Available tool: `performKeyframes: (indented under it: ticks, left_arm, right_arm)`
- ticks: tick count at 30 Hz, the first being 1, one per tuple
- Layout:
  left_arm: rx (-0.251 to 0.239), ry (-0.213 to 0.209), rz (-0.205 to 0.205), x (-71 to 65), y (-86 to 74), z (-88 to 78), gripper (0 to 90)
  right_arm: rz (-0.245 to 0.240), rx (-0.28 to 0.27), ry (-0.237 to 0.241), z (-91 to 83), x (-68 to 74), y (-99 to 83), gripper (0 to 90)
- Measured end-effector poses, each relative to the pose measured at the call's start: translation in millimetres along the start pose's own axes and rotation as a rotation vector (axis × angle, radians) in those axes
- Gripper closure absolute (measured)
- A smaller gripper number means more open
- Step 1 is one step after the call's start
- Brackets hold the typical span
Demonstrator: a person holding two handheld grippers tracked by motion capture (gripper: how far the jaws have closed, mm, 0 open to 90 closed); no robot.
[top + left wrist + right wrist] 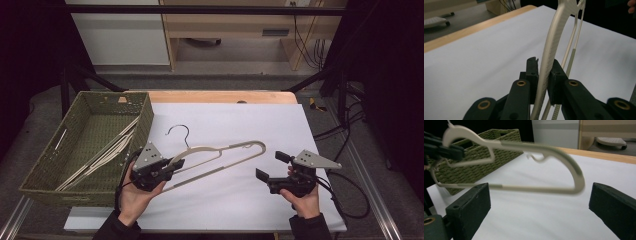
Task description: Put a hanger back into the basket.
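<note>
Now left claw (176,164) clenched on beige hanger (227,151) near basket (145,120) rim; right claw (270,166) released, apart from hanger end.

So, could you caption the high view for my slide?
Left gripper lifts a beige hanger beside the basket.

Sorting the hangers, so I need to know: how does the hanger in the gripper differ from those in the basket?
The held hanger is clamped by the left gripper over the white sheet; the basket hangers lie loose, leaning inside the green woven basket. All are cream.
</note>
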State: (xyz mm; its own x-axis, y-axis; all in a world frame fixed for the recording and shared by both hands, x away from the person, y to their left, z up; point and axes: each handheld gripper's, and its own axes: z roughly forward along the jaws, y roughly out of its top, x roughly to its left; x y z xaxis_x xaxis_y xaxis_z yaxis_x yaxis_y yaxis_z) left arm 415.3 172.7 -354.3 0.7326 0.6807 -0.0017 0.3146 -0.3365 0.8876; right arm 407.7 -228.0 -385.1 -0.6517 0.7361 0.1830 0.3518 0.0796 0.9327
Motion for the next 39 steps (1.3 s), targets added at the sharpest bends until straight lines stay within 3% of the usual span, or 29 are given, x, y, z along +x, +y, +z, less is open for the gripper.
performKeyframes:
  ticks: [10,23,31,39]
  left_arm:
    - [-0.053,0.065,0.001,12.8,30.9,-33.7,80.8]
    - [-0.063,0.129,-0.009,29.6,47.6,-65.4,80.8]
    - [-0.076,0.197,0.002,53.3,56.5,-86.8,80.8]
    - [-0.086,0.264,-0.029,89.1,52.9,-99.7,80.7]
  right_arm:
    - [0.007,-0.002,-0.058,-9.4,-8.2,-4.6,1.4]
    - [0.000,0.007,-0.122,-18.7,-15.9,-8.4,0.4]
    - [-0.002,0.016,-0.117,-17.5,-16.5,-9.1,0.4]
    - [0.002,0.019,-0.115,-15.7,-15.9,-9.5,0.4]
